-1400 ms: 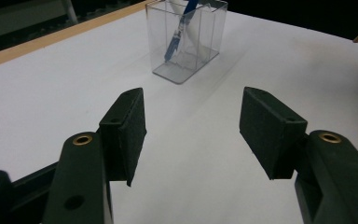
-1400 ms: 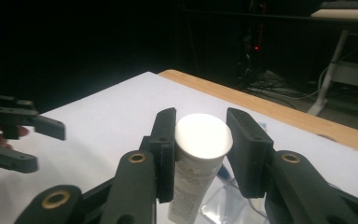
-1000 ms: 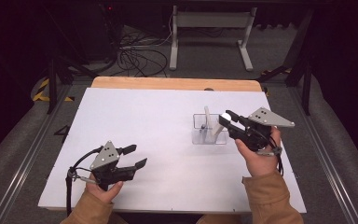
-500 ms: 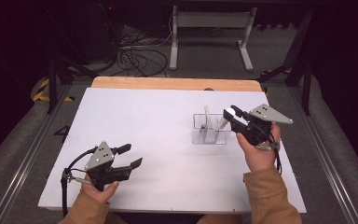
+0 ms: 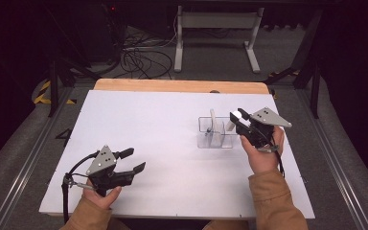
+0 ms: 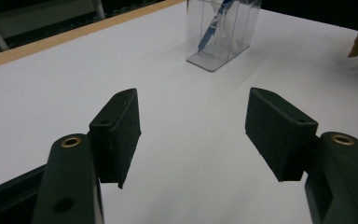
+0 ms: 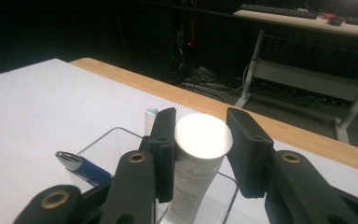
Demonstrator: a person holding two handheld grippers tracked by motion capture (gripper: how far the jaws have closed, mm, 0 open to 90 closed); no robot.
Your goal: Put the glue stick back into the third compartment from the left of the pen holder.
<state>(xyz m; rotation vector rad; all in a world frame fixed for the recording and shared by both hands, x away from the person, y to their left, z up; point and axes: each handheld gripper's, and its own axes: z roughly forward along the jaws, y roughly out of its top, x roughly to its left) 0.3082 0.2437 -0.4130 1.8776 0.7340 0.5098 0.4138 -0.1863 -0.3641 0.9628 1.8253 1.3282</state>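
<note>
The white tube (image 7: 198, 161) looks light and a bit squashy, its skin slick, so the stiff cap end is the place to pinch. The right gripper (image 7: 200, 140) is clamped on it there, over the clear box (image 5: 214, 134). The left gripper (image 6: 193, 133) gapes idle.
</note>
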